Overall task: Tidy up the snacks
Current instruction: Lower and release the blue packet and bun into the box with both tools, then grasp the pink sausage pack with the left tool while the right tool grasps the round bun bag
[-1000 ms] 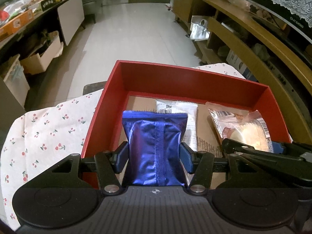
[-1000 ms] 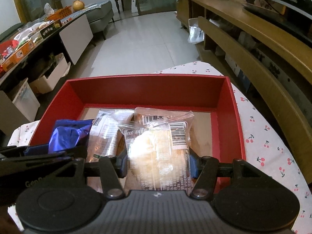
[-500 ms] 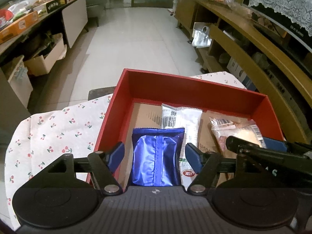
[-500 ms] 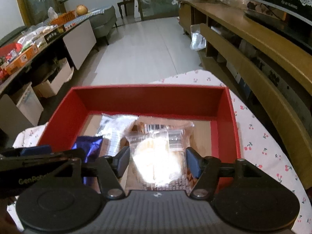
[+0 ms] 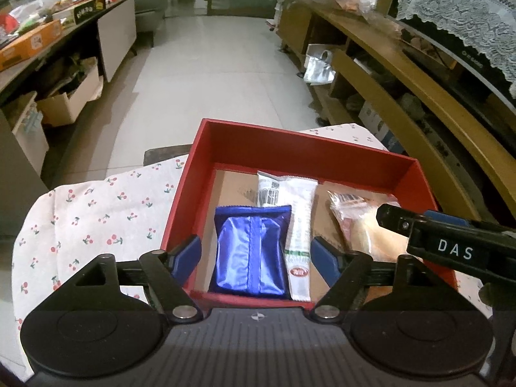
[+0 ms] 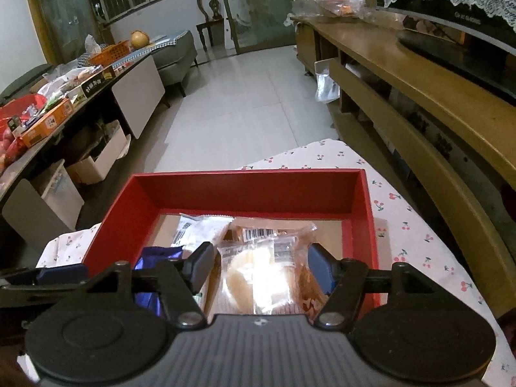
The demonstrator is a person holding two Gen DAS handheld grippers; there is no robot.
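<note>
A red box (image 5: 300,148) stands on the cherry-print cloth and holds three snacks. A shiny blue packet (image 5: 250,251) lies at the box's left front, with a long white packet (image 5: 298,225) beside it. My left gripper (image 5: 256,254) hovers above the blue packet. Its jaws are opening and the pads stand clear of the packet's sides. A clear bread packet (image 6: 261,277) lies at the right of the red box (image 6: 251,190). Above it hangs my right gripper (image 6: 260,267); its jaws are opening and do not touch the wrapper. Its dark fingers (image 5: 396,219) reach in from the right.
The cherry-print cloth (image 5: 96,213) covers the small table under the box. A long wooden bench (image 6: 419,90) runs along the right. A low table (image 6: 48,119) crowded with snack boxes stands at the left, with tiled floor (image 6: 245,103) between them.
Both grippers have opened, let go of their packets, and risen and drawn back from the box. The blue packet and the bread packet now lie inside it.
</note>
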